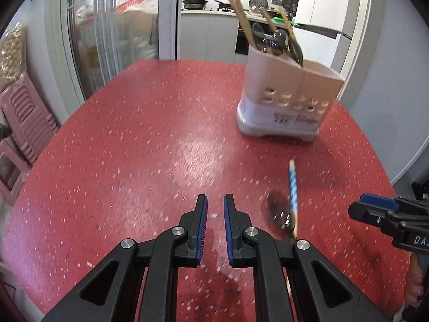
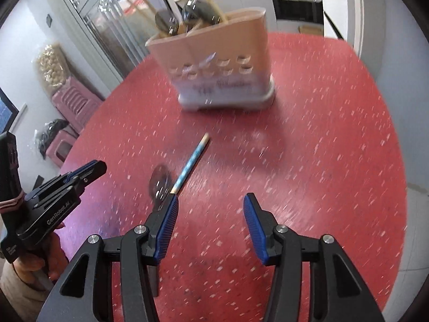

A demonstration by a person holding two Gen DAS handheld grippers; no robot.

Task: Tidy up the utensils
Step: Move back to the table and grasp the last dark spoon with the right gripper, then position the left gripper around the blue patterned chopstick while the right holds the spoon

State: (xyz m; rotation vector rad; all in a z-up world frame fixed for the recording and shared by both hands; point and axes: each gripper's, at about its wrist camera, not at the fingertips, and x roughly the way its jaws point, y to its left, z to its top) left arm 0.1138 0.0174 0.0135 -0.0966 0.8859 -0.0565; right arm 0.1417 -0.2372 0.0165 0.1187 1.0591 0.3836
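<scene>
Utensil holder [image 1: 289, 99]: pale plastic caddy toward the tabletop's [image 1: 150, 123] far right corner, already stocked with chopsticks [image 1: 241, 16] and dark spoons [image 1: 278, 40]. Remaining, by my reading: one blue-patterned chopstick [image 2: 189, 167] and one dark spoon [image 2: 160, 181], lying loose side by side nearer the front edge (blurred). Left gripper [image 1: 215, 209]: jaws nearly clenched, empty. Right gripper [image 2: 210, 206]: jaws released, empty, just beside the chopstick's near end.
</scene>
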